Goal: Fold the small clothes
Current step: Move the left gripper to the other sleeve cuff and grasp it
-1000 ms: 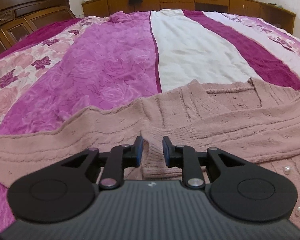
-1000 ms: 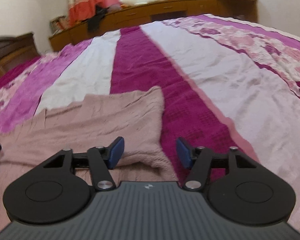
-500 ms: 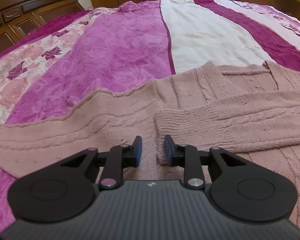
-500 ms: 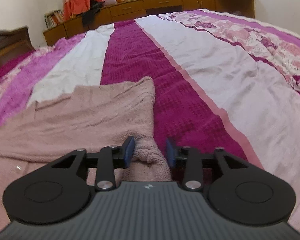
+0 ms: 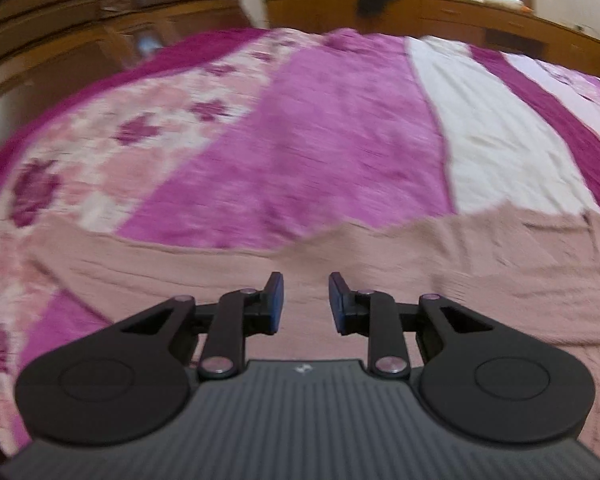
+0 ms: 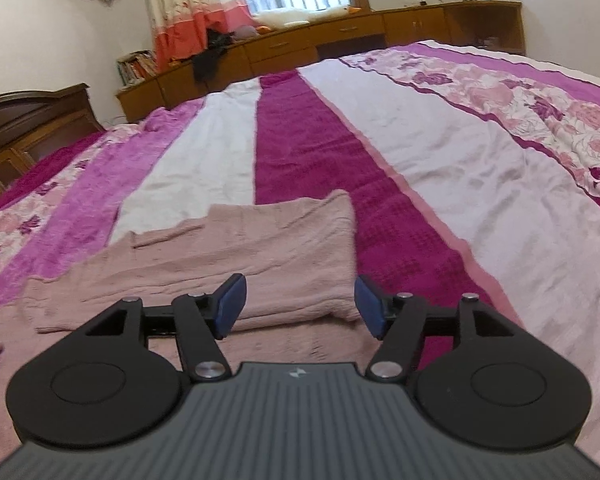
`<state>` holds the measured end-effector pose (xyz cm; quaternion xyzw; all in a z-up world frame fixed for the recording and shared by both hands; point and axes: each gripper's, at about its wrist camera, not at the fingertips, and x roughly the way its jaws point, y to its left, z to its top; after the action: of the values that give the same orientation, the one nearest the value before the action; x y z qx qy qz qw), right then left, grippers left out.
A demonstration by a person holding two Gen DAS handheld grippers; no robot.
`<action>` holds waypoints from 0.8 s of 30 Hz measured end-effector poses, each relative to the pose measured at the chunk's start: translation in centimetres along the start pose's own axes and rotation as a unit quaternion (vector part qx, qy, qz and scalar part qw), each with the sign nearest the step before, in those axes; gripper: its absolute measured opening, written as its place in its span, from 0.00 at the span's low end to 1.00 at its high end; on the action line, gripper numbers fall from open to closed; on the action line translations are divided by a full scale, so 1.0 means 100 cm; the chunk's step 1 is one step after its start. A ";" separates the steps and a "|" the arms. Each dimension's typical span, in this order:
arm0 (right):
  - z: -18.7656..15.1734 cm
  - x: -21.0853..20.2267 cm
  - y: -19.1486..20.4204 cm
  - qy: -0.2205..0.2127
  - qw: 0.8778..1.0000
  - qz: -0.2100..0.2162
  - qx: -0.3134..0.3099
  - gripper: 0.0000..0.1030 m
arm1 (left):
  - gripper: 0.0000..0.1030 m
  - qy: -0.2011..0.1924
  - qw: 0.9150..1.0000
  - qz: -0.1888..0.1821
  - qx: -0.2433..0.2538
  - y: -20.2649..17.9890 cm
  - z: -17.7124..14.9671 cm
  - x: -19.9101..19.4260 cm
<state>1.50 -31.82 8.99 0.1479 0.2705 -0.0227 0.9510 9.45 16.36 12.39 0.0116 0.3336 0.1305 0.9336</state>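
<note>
A dusty-pink knitted cardigan (image 5: 480,264) lies flat on the bed. In the left wrist view its left sleeve (image 5: 140,264) stretches out to the left. My left gripper (image 5: 305,292) hovers over the knit near that sleeve's shoulder, its jaws a narrow gap apart with nothing between them; this view is blurred. In the right wrist view the cardigan (image 6: 240,240) has its right sleeve (image 6: 160,292) folded across the body. My right gripper (image 6: 300,300) hangs just above the folded right edge. Its jaws are opening wide, and the pads touch no fabric.
The striped magenta, white and floral bedcover (image 6: 460,160) spreads far beyond the cardigan. A dark wooden headboard (image 5: 80,20) stands at the left. Low wooden cabinets (image 6: 340,36) with clothes and books on top run along the far wall under the window.
My right gripper closed narrowly around the fold at the cardigan's right edge, then opened wide and lifted off it. My left gripper rose and swung left, away from the folded cuff.
</note>
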 end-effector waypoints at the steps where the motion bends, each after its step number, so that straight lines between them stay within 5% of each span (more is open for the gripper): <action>1: -0.001 -0.003 0.003 0.000 1.000 0.004 -0.001 0.66 | 0.27 -0.002 1.000 0.009 -0.004 0.010 0.004 -0.003; 5: -0.010 -0.011 0.016 0.006 1.000 0.019 -0.006 0.67 | 0.28 -0.007 0.999 0.039 -0.013 0.049 0.016 -0.013; 8: -0.021 -0.013 0.026 0.014 1.000 0.024 -0.009 0.67 | 0.48 0.000 0.998 0.053 -0.038 0.074 0.013 -0.012; 12: -0.038 -0.012 0.039 0.034 0.999 0.024 -0.018 0.67 | 0.51 0.017 0.993 0.041 -0.108 0.101 -0.005 0.004; 24: -0.060 -0.013 0.044 0.061 0.998 -0.004 -0.028 0.67 | 0.51 0.049 0.953 0.003 -0.299 0.136 -0.060 0.070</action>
<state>-2.06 -25.94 5.98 0.1213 0.3294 -0.0100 0.9363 7.72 30.90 4.91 -0.2736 0.3247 0.2277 0.8763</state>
